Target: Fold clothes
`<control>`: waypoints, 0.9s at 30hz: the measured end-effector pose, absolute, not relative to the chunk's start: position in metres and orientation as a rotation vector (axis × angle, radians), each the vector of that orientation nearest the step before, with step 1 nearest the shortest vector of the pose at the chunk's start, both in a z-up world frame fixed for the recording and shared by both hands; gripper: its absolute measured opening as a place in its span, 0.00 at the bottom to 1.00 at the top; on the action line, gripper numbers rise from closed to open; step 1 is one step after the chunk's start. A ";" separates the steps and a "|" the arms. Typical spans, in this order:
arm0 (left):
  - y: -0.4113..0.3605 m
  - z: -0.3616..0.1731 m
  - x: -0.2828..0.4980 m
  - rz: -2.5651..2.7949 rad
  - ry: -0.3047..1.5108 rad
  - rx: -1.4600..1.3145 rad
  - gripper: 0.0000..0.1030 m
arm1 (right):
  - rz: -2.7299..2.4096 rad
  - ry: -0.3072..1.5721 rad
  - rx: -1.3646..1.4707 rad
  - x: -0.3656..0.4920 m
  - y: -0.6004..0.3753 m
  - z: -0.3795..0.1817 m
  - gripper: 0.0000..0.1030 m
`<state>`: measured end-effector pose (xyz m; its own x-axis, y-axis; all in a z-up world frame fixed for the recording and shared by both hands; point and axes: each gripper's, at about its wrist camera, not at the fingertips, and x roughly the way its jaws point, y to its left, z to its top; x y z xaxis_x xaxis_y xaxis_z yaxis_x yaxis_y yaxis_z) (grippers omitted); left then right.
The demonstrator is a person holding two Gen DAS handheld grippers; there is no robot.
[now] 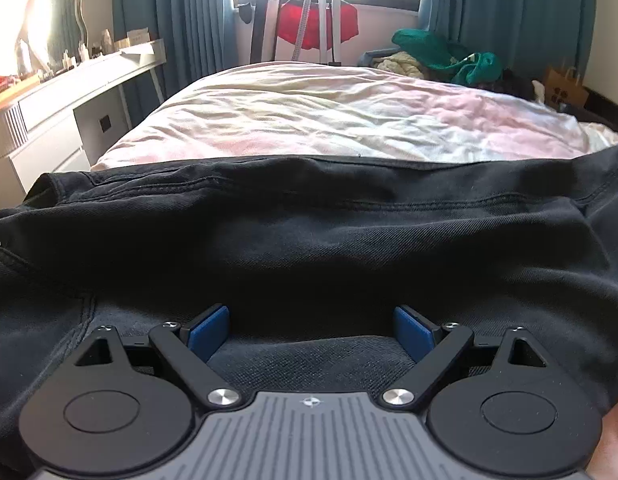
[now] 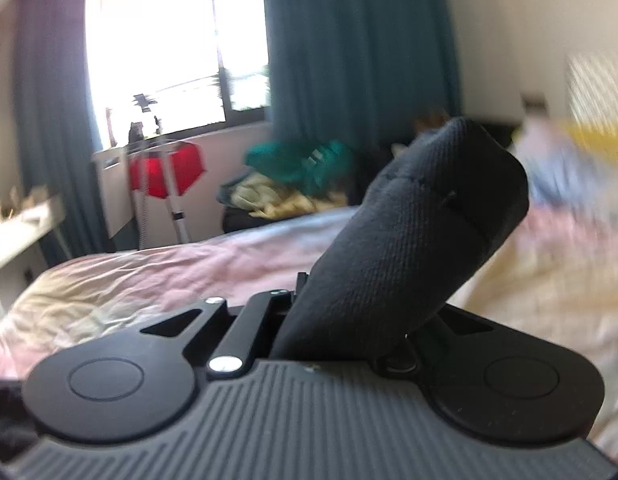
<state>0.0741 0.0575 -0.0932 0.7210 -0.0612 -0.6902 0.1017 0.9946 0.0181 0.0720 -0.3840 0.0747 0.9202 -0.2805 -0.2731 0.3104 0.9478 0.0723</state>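
Resting low on the black garment [image 1: 309, 240], the left gripper [image 1: 311, 330] has its blue pads [image 1: 209, 330] spread wide, cloth lying between them but unclamped. The right gripper [image 2: 349, 320] is closed on a raised fold of the same dark cloth [image 2: 421, 240], above the pink-and-white bedsheet [image 1: 329, 120].

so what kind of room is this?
Most likely a home bedroom: a bed with a rumpled pink-and-white sheet, teal floor-length curtains at the window, and a white dressing table with a mirror.
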 end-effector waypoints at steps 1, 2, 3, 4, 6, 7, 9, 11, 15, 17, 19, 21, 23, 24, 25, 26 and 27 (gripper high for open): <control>0.060 -0.090 0.073 -0.094 0.759 0.045 0.88 | -0.285 0.249 0.066 0.073 -0.364 0.085 0.10; 0.063 -0.086 0.072 -0.094 0.755 0.032 0.88 | -0.263 0.236 0.028 0.074 -0.346 0.091 0.10; 0.067 -0.081 0.070 -0.092 0.747 0.020 0.88 | -0.240 0.224 -0.008 0.075 -0.327 0.096 0.10; 0.072 -0.076 0.068 -0.087 0.735 0.009 0.88 | -0.217 0.211 -0.043 0.076 -0.308 0.101 0.10; 0.082 -0.063 0.061 -0.067 0.707 -0.019 0.88 | -0.166 0.187 -0.131 0.076 -0.264 0.101 0.11; 0.087 -0.057 0.058 -0.060 0.693 -0.035 0.88 | -0.144 0.175 -0.184 0.075 -0.240 0.097 0.11; 0.101 -0.045 0.051 -0.051 0.667 -0.068 0.88 | -0.095 0.162 -0.273 0.070 -0.196 0.080 0.11; 0.114 -0.033 0.042 -0.039 0.637 -0.093 0.88 | -0.034 0.173 -0.314 0.062 -0.160 0.056 0.11; 0.133 -0.015 0.028 0.002 0.576 -0.112 0.88 | 0.113 0.290 -0.378 0.047 -0.103 -0.010 0.11; 0.139 -0.014 0.026 0.002 0.563 -0.128 0.88 | 0.170 0.377 -0.417 0.044 -0.088 -0.042 0.12; 0.143 -0.017 0.026 -0.020 0.564 -0.155 0.88 | 0.190 0.423 -0.463 0.042 -0.082 -0.062 0.14; 0.143 -0.021 0.028 -0.053 0.577 -0.188 0.88 | 0.213 0.464 -0.470 0.041 -0.081 -0.069 0.15; 0.141 -0.026 0.030 -0.085 0.586 -0.219 0.88 | 0.244 0.500 -0.423 0.041 -0.088 -0.059 0.21; 0.139 -0.028 0.031 -0.103 0.590 -0.233 0.88 | 0.260 0.518 -0.400 0.041 -0.091 -0.054 0.26; 0.138 -0.030 0.031 -0.119 0.593 -0.245 0.88 | 0.294 0.536 -0.371 0.036 -0.097 -0.047 0.34; 0.135 -0.032 0.031 -0.131 0.595 -0.252 0.88 | 0.331 0.554 -0.342 0.030 -0.104 -0.041 0.38; 0.133 -0.034 0.030 -0.139 0.593 -0.249 0.88 | 0.368 0.572 -0.313 0.024 -0.111 -0.034 0.49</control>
